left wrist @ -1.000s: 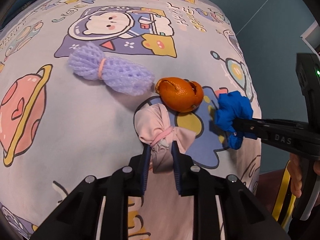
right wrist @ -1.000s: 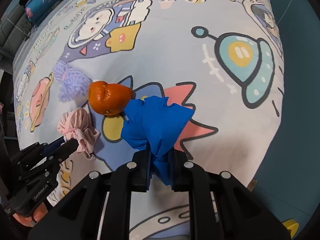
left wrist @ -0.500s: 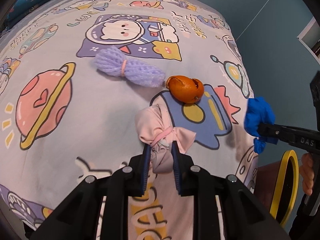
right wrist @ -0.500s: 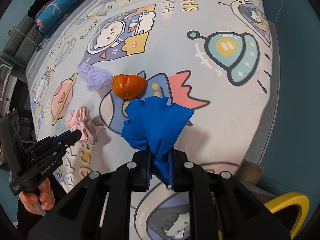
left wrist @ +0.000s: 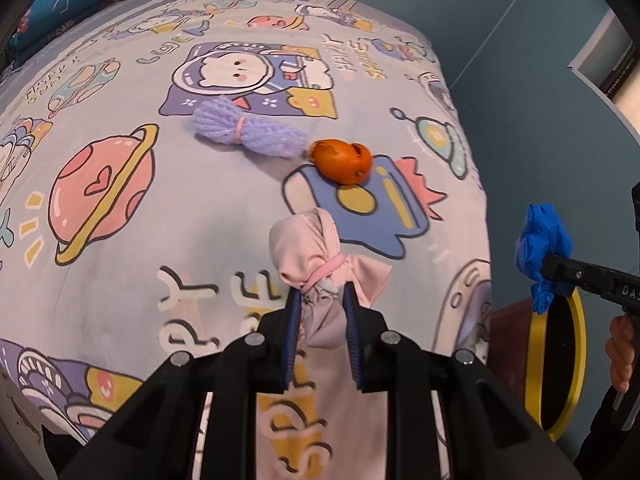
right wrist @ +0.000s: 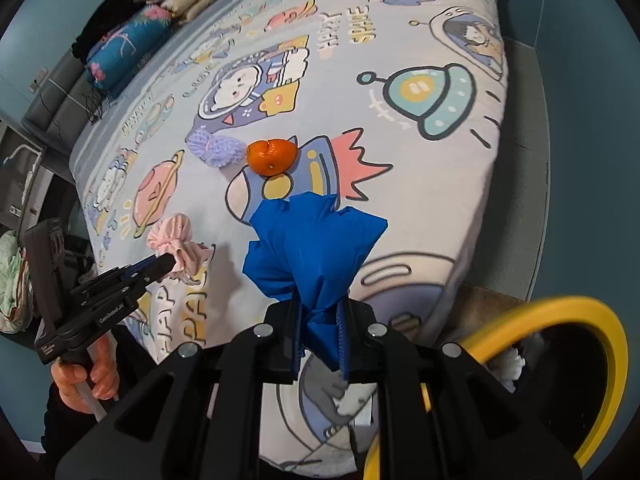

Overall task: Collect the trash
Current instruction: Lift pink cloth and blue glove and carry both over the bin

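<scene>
Cartoon space prints cover the bed sheet [left wrist: 168,240] below you, and a yellow-rimmed bin [right wrist: 580,320] waits at the bed's corner. Your left tongs [left wrist: 320,316] are clamped on the tail of a pink cloth bundle [left wrist: 316,248], its long axis running away from you, knot outermost. Your right tongs [right wrist: 320,320] are fully closed on a blue wad [right wrist: 312,244], pinched at its narrow end so the bulk fans forward, clear of the bed. A purple mesh bundle [left wrist: 248,134] and an orange peel [left wrist: 342,160] lie uncollected on the sheet.
</scene>
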